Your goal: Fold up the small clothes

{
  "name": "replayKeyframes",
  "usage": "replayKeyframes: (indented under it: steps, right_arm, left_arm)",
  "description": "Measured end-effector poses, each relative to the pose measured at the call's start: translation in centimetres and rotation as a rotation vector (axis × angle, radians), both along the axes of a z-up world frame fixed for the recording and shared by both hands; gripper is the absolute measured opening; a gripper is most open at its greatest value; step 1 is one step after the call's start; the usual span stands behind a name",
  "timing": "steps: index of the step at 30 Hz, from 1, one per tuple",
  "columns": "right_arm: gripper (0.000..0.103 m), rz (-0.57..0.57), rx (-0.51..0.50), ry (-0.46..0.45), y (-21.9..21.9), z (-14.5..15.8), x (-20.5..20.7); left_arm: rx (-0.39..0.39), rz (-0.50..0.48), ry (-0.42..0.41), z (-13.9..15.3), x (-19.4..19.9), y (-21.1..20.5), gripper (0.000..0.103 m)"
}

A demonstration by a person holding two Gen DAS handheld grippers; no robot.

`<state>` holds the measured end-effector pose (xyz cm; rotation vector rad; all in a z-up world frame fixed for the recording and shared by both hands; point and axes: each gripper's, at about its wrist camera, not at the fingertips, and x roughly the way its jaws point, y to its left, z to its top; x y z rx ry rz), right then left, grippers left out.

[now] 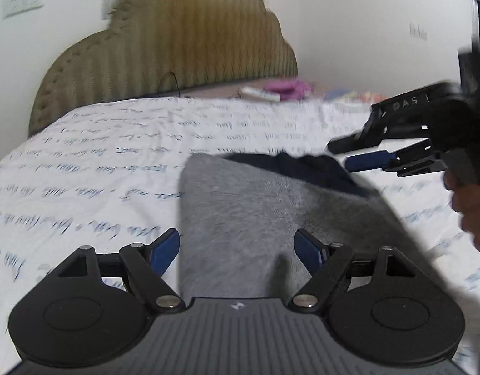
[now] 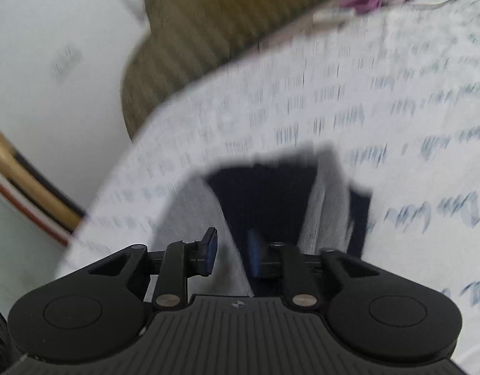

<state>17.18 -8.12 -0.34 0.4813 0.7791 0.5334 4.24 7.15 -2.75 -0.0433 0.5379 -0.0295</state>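
Note:
A small grey garment [image 1: 255,206] with a dark navy band [image 1: 302,165] at its far edge lies on a white sheet printed with blue script [image 1: 99,172]. My left gripper [image 1: 236,243] hovers over the garment's near part, open wide with nothing pressed between its pads. My right gripper [image 1: 339,155] reaches in from the right at the navy band. In the right wrist view the right gripper [image 2: 230,250] has its jaws partly drawn in. A grey fabric edge [image 2: 190,212] and the navy band [image 2: 271,193] lie between and below its pads. No squeeze on the cloth shows.
An olive ribbed cushion [image 1: 177,47] stands against the white wall behind the bed. A purple item [image 1: 286,87] and a small white object [image 1: 258,93] lie at the sheet's far edge. A person's hand [image 1: 471,206] holds the right gripper. The sheet [image 2: 333,93] drops off at the left.

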Motion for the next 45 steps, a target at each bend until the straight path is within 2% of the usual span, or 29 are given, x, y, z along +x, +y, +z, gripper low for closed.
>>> replayKeyframes:
  steps: [1,4,7,8,9,10,11,15,17,18,20,21,22,25,27,29,30,31,32,33,34,35,36,37,38,40,42,44,45]
  right_arm:
    - [0.048,-0.027,0.02,-0.011,-0.9,0.6,0.2]
    - [0.048,-0.051,0.017,0.053,-2.0,0.3,1.9]
    - [0.046,-0.023,-0.046,0.118,-0.7,-1.2,3.8]
    - [0.041,-0.03,-0.06,0.126,-0.4,-1.8,4.4]
    - [0.033,-0.037,-0.064,0.131,-0.1,-2.3,4.9]
    - [0.009,-0.04,-0.055,0.136,0.2,-2.7,5.1]
    - [0.009,-0.046,-0.048,0.14,0.4,-2.9,5.2]
    - [0.008,-0.061,-0.06,0.047,-0.7,-1.5,3.0]
    - [0.005,-0.088,-0.073,0.08,-2.0,-3.0,2.4]
    - [0.007,-0.087,-0.091,0.092,-2.2,-4.1,2.6]
    - [0.013,-0.112,-0.043,0.055,-2.7,-4.7,2.1]
    - [0.015,-0.127,-0.019,0.056,-2.7,-4.5,1.9]
    - [0.024,-0.14,-0.003,0.052,-2.8,-4.1,1.6]
    - [0.028,-0.157,-0.032,-0.016,-2.5,-1.5,-0.9]
    - [0.029,-0.08,0.006,-0.084,-2.1,0.1,-3.5]
    - [0.034,0.002,0.006,-0.132,-1.1,1.2,-6.3]
    - [0.036,0.062,0.018,-0.122,-0.5,1.2,-7.1]
    - [0.043,0.117,0.025,-0.089,0.2,0.7,-7.6]
    - [0.043,0.148,0.01,-0.057,0.7,-0.1,-8.1]
    - [0.043,0.159,-0.035,-0.018,1.2,-1.1,-8.4]
    - [0.035,0.153,-0.112,0.05,1.6,-2.6,-8.5]
    - [0.027,0.142,-0.151,0.072,1.4,-3.9,-9.0]
    - [0.027,0.121,-0.123,0.038,0.6,-4.3,-9.8]
    - [0.027,0.112,-0.081,0.06,-0.1,-4.5,-10.2]
    - [0.027,0.105,-0.065,0.083,-0.4,-4.4,-10.4]
    - [0.027,0.112,-0.115,0.076,-0.4,-3.6,-11.0]
    - [0.037,0.077,-0.147,0.065,-0.4,-2.3,-12.0]
    - [0.056,0.027,-0.142,0.028,-0.9,-1.1,-13.7]
    - [0.063,0.006,-0.151,-0.003,-1.2,-0.6,-14.8]
  left_arm:
    - [-0.025,0.02,0.0,0.2,-0.8,0.7,0.081]
    - [-0.122,0.104,0.02,0.5,-2.3,3.1,0.081]
    - [-0.241,0.124,0.109,0.0,-1.9,4.7,0.081]
    - [-0.264,0.127,0.143,-0.4,-1.6,4.9,0.081]
    - [-0.264,0.126,0.168,-0.7,-1.5,4.6,0.081]
    - [-0.25,0.124,0.186,-0.9,-1.4,4.4,0.081]
    - [-0.235,0.119,0.193,-1.1,-1.5,4.1,0.081]
    - [-0.195,0.092,0.216,-2.1,-1.8,3.7,0.081]
    - [-0.183,0.085,0.2,-2.7,-1.5,3.4,0.087]
    - [-0.158,0.077,0.191,-2.9,-1.4,3.1,0.091]
    - [-0.105,0.074,0.189,-2.8,-1.1,2.3,0.091]
    - [-0.108,0.073,0.192,-2.5,-1.1,2.2,0.091]
    - [-0.124,0.071,0.191,-2.2,-1.2,2.4,0.091]
    - [-0.163,0.096,0.147,-0.9,-2.4,3.2,0.091]
    - [-0.168,0.1,0.096,0.0,-3.1,3.3,0.091]
    - [-0.175,0.048,0.042,0.6,-3.4,2.7,0.09]
    - [-0.178,0.005,0.016,0.8,-3.4,2.2,0.09]
    - [-0.185,-0.056,-0.006,0.8,-3.5,1.6,0.09]
    - [-0.192,-0.134,-0.005,0.5,-3.4,1.0,0.091]
    - [-0.189,-0.204,0.064,-0.2,-2.8,0.2,0.091]
    - [-0.163,-0.236,0.182,-1.5,-1.8,-0.5,0.09]
    - [-0.104,-0.234,0.173,-2.2,-2.2,-1.1,0.09]
    - [-0.064,-0.254,0.143,-2.3,-2.7,-1.5,0.091]
    - [-0.041,-0.263,0.157,-2.3,-2.8,-1.8,0.091]
    - [-0.038,-0.259,0.16,-1.9,-2.9,-1.8,0.091]
    - [-0.088,-0.221,0.17,-0.8,-3.1,-1.3,0.091]
    - [-0.127,-0.154,0.135,0.8,-3.8,-0.3,0.091]
    - [-0.131,-0.052,0.042,2.3,-5.3,1.1,0.091]
    - [-0.135,-0.002,0.003,2.8,-5.9,1.9,0.091]
